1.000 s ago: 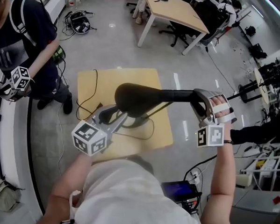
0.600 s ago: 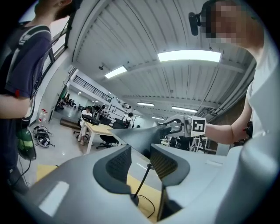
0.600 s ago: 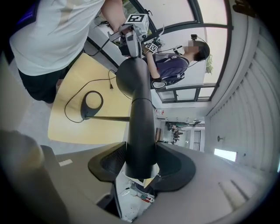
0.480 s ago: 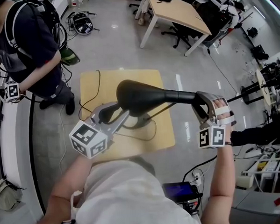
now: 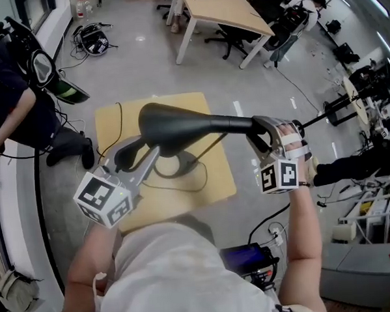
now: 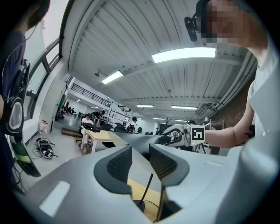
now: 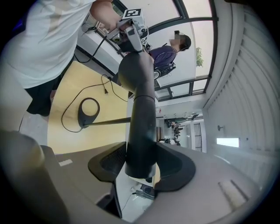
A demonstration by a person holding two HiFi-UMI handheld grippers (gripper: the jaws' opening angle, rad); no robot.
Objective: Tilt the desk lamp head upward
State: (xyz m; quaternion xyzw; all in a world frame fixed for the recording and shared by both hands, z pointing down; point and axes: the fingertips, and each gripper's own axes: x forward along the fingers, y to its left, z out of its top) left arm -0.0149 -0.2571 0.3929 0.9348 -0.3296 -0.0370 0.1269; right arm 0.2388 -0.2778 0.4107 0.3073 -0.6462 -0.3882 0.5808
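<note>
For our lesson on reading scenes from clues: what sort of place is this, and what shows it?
Probably an open-plan lab or workshop: a wooden desk with office chairs, equipment stands crowded along the right, and long ceiling strip lights.

The left gripper (image 5: 133, 154) jaws are closing around the lamp head (image 5: 174, 126) rim; the bystander (image 5: 13, 106) has stepped away leftward

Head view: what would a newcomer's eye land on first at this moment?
The long black lamp head stretches across the middle of the view, above a small yellow table. The right gripper is clamped on its narrow end, while the left gripper is closing its jaws with the wide end's edge between them. Another person in dark clothes is at the upper left.
</note>
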